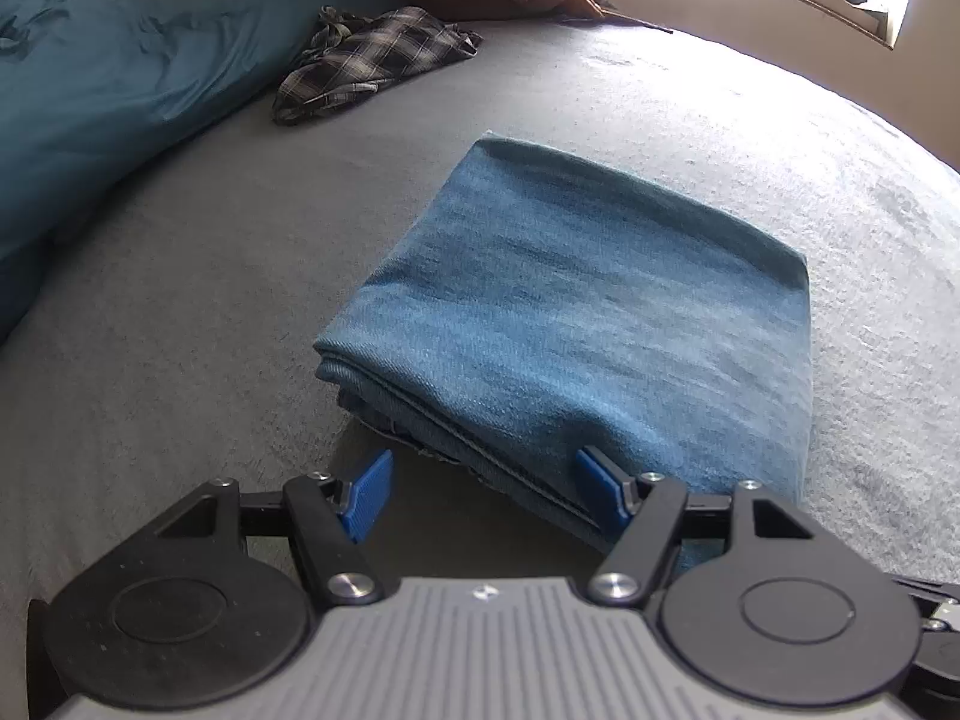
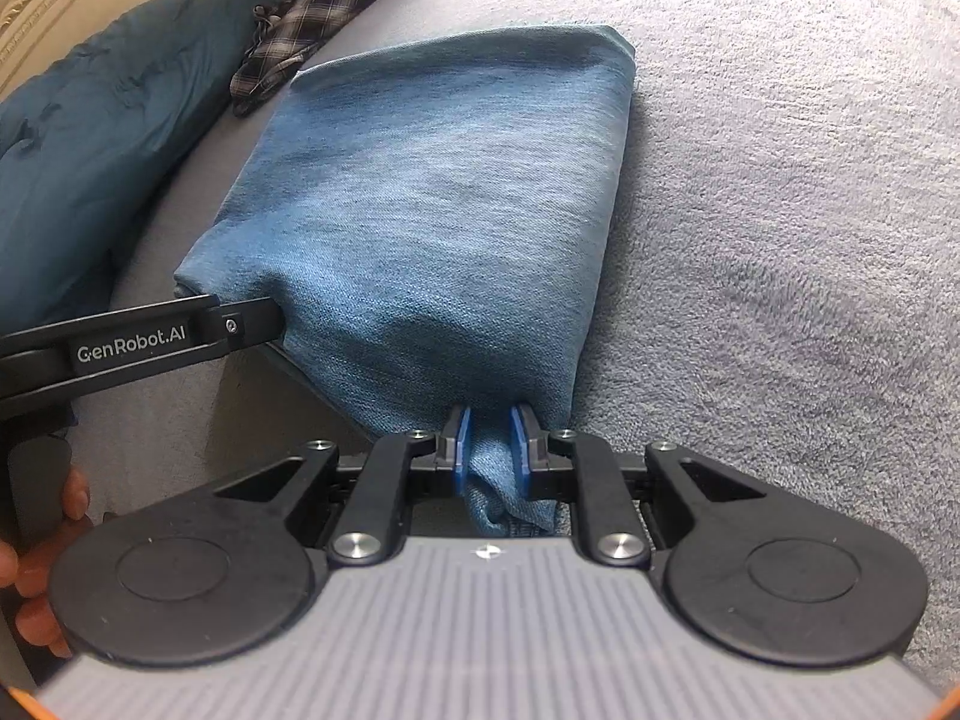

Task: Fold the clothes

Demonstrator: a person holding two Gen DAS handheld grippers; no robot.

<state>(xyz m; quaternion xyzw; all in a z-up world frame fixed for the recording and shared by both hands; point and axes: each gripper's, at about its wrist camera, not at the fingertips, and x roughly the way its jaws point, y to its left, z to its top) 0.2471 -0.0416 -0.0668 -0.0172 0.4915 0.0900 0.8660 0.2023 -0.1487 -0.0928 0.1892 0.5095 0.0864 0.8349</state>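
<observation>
The right claw [image 2: 489, 444] is pinching a bunched corner of the folded jeans [image 2: 420, 210], denim squeezed between its blue pads, while the left claw [image 1: 480, 495] stands spread wide at the near edge of the same bundle, one pad against the stacked layers and the other over the bare bed [image 1: 180, 300]. The jeans lie as a compact, several-layer rectangle in the middle of the grey bed cover. I'd judge this fits either a further fold or tidying and shifting a finished bundle; either way, the pinched corner should stay low so the layers don't slide apart, and the left claw wants all the layers if it closes. Farther off a crumpled plaid shirt [image 1: 372, 60] lies beside a teal duvet [image 1: 108, 90].
</observation>
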